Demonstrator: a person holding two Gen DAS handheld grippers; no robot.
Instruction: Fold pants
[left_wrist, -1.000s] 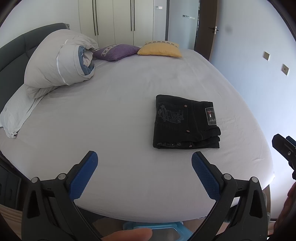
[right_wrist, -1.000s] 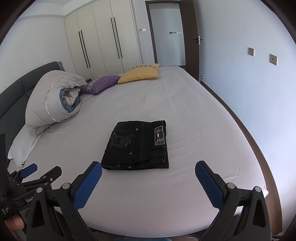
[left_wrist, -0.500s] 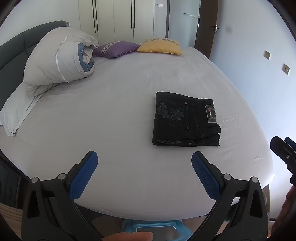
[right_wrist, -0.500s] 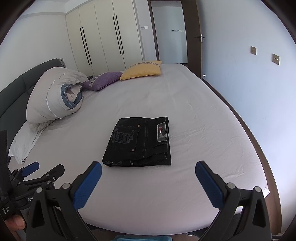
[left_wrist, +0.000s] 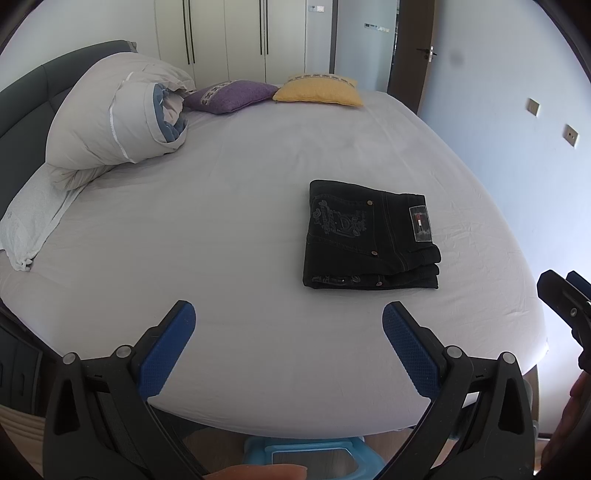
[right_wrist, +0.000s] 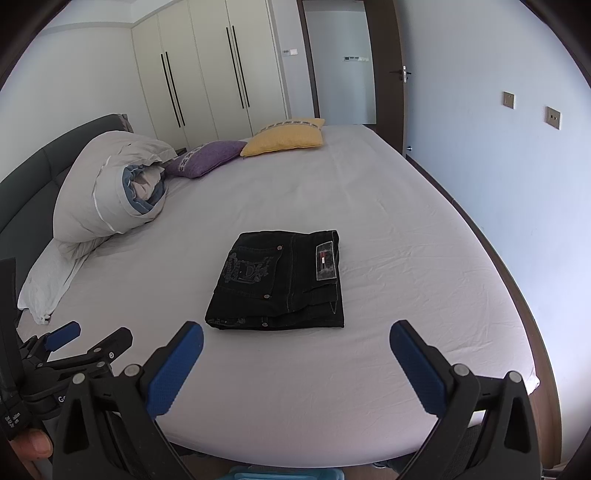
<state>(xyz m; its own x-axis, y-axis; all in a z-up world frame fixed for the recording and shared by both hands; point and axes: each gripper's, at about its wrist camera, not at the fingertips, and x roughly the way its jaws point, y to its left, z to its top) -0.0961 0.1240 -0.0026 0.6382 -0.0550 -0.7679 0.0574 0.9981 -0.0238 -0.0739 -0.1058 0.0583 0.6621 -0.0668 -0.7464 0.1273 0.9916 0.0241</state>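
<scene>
A bed (right_wrist: 369, 206) with a pale grey sheet fills the room; cream wardrobes (right_wrist: 207, 81) and a dark-framed door (right_wrist: 399, 74) stand behind it. From the left lie a rolled duvet (right_wrist: 99, 192), a purple cushion (right_wrist: 207, 157) and a yellow cushion (right_wrist: 288, 136). The folded black pants (right_wrist: 280, 280) rest mid-bed, a patch with a red-and-white flag (right_wrist: 324, 260) on the waistband; its writing is unreadable. The left gripper (left_wrist: 288, 325) and right gripper (right_wrist: 295, 347) hang at the near edge, jaws spread, empty.
</scene>
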